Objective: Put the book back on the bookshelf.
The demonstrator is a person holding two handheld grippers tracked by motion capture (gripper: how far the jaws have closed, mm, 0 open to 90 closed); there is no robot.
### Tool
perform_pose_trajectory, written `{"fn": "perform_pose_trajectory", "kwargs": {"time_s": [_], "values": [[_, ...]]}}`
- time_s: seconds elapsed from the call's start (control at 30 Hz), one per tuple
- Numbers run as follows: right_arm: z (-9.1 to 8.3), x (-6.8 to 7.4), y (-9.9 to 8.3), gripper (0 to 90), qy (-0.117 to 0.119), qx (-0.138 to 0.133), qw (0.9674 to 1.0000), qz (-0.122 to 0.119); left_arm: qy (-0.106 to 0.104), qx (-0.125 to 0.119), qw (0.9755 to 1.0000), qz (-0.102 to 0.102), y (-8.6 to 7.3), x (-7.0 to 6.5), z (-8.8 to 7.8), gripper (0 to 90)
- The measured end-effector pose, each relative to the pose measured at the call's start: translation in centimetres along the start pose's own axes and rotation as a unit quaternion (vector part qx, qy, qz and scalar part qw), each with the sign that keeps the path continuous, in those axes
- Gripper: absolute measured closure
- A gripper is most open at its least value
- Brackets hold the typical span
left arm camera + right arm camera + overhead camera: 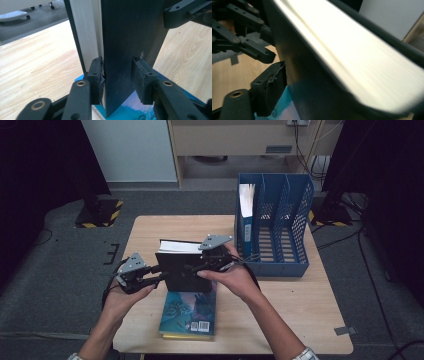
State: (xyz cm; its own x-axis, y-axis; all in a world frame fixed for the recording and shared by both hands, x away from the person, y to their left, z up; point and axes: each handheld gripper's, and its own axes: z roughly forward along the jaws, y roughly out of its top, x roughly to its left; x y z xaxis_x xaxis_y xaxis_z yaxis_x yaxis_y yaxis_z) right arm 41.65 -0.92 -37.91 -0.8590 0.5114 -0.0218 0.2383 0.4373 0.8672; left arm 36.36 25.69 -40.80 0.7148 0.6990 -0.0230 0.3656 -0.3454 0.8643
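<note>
Wooden table (300,320), near edge: black book (181,270) upright on teal book (190,312). Left gripper (117,75) straddles cover, right pad apart; right gripper (200,267) grip unclear. Book may topple.

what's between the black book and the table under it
A teal book lies flat on the table under the upright black book; the high view and left gripper view show it.

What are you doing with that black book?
A person stands a black hardcover book upright on a teal paperback lying on the wooden table. The left gripper straddles its front cover with one pad off it. The right gripper is at its right side. A blue file rack waits behind.
</note>
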Motion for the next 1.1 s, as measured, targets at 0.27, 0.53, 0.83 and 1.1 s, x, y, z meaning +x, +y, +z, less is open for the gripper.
{"fn": "perform_pose_trajectory", "kwargs": {"time_s": [0.27,0.53,0.83,1.1], "values": [[0.0,0.3,-0.2,22.1,-0.001,0.007,0.9999,-0.009,0.014,0.023,0.9995,-0.015,-2.4,0.4,1.3,58.3],[-0.6,0.7,-0.3,32.8,-0.001,0.006,0.9999,-0.013,0.020,0.021,0.9993,-0.022,-2.5,0.8,2.0,61.2],[-0.5,2.5,-0.3,35.8,-0.007,-0.004,0.9998,-0.018,0.037,0.016,0.9986,-0.036,-2.2,1.9,2.9,61.8],[0.2,2.3,0.3,33.7,-0.020,-0.016,0.9997,0.002,0.038,0.018,0.9984,-0.038,-2.2,2.0,2.9,58.7]]}}
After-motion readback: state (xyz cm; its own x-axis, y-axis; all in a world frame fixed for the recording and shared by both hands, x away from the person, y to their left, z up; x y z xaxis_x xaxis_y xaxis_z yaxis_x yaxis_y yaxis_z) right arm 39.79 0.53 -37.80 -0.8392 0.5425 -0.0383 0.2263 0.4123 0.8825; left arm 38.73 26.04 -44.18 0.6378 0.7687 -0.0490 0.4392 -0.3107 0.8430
